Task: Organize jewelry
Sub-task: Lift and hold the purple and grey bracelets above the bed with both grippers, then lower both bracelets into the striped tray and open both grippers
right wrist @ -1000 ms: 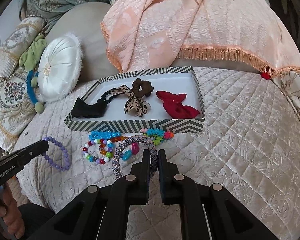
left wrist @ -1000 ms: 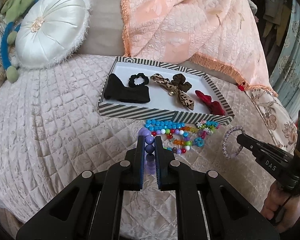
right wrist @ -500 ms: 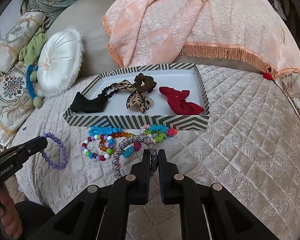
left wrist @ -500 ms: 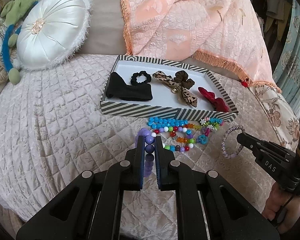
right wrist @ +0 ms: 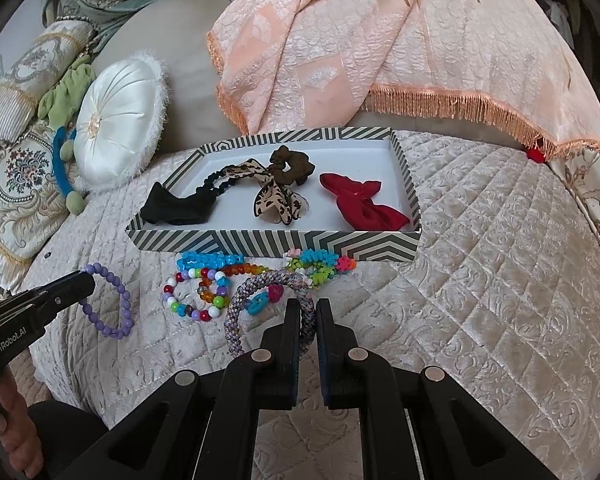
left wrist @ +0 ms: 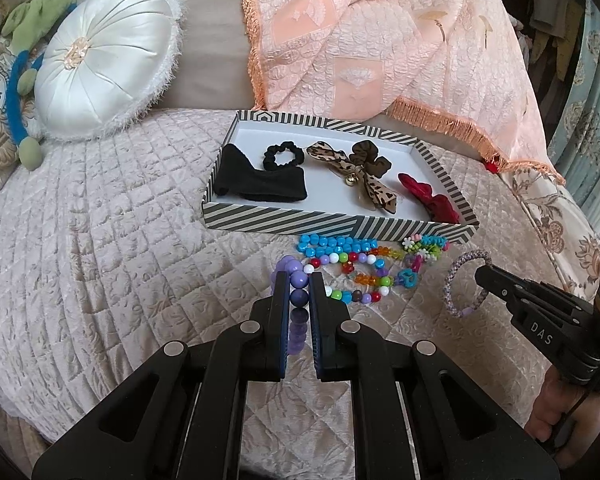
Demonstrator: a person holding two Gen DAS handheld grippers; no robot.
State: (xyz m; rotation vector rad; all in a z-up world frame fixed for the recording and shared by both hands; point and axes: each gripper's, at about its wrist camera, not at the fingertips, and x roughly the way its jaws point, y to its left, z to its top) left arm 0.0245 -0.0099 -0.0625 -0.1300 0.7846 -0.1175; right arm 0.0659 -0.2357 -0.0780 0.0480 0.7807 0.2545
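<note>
Leftmost, left tongs [left wrist: 299, 280] clamped on purple bead bracelet [left wrist: 296, 276], above the quilted bed [left wrist: 100, 240]. Centre: loose bead bracelets [left wrist: 356, 268] lying against the striped tray [left wrist: 300, 226], which holds hair ties. Rightmost, right tongs [right wrist: 308, 308] clamped on braided lilac bracelet [right wrist: 260, 284].

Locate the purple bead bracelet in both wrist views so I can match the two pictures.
Left wrist view: the purple bead bracelet sits at bottom centre, clamped between the left gripper fingers.
Right wrist view: it hangs at lower left, from the tip of the left gripper.
Shared landmark: the striped tray, just beyond the bracelets in both.
</note>
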